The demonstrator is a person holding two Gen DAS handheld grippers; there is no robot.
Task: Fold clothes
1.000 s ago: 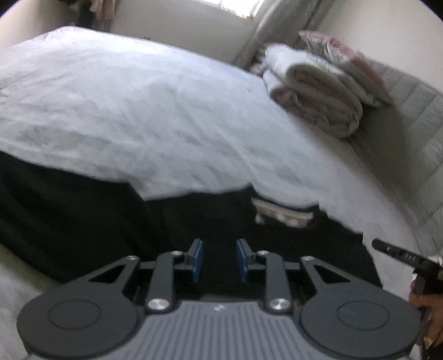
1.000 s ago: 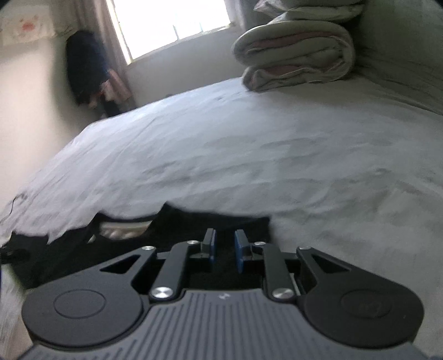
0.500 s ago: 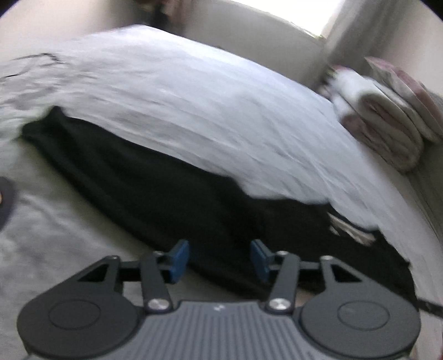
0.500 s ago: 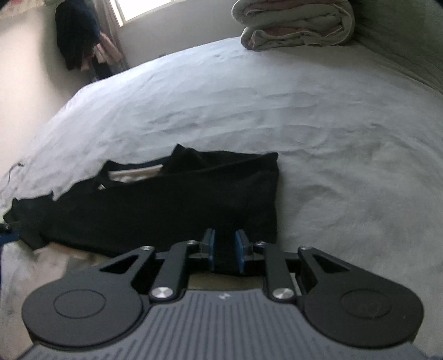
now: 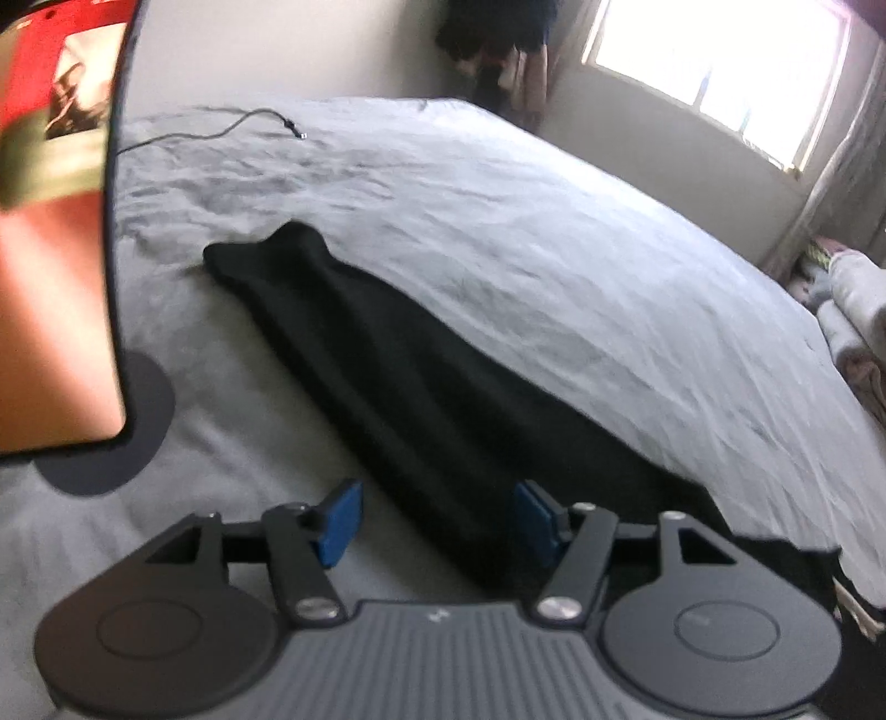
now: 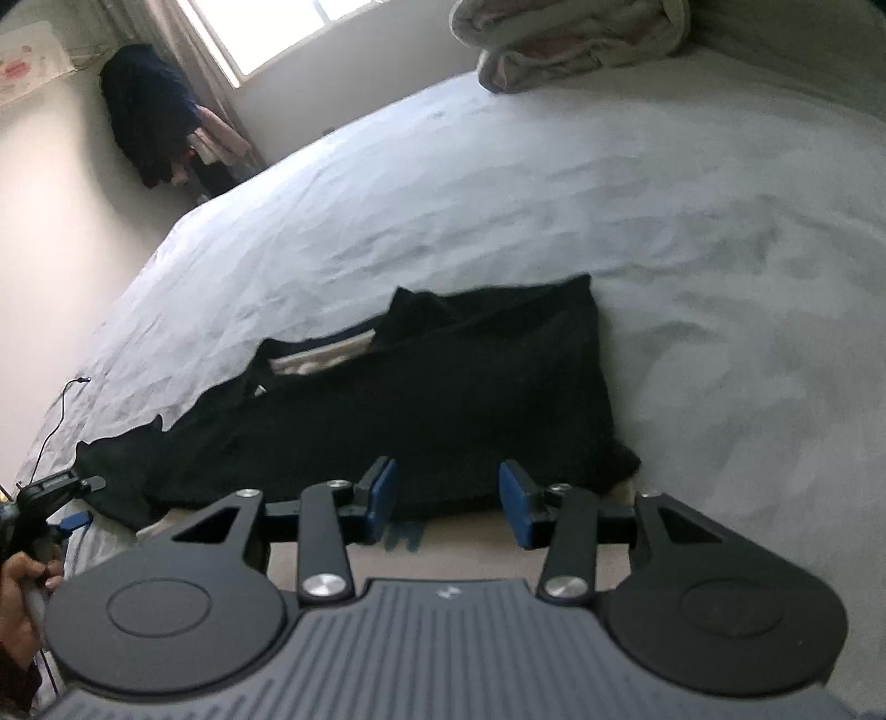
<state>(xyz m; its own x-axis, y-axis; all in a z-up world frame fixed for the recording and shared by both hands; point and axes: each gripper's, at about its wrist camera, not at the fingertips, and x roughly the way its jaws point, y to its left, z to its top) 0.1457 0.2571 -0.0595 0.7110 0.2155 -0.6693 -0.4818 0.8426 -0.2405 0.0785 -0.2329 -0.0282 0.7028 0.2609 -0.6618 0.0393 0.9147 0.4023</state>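
Clothes here means one black garment (image 6: pixel 421 410), folded into a long dark band that lies on the grey bed (image 6: pixel 581 194), close to its near edge. Risk comes first: both grippers are letting go, and if either pulls away with cloth snagged on a pad, the fold it has just laid would drag open or skew; a loose collar end could also slump, since soft knit keeps no crease of its own. Nearest the right wrist camera, the right gripper (image 6: pixel 447 503) has its jaws opening with nothing between the blue pads, and the garment's near hem sits just beyond them, over a pale strip that may be cardboard, though the view is too dim to be sure. Left gripper (image 5: pixel 437 519) is likewise spreading; one edge of the dark band runs up through the gap, yet neither pad seems to press on it. From there the cloth stretches away to a rounded far corner. Farther off, a thin black cable (image 5: pixel 221 130) trails on the sheet, folded quilts (image 6: pixel 570 39) sit near the headboard, and the window (image 5: pixel 714 66) glares behind.
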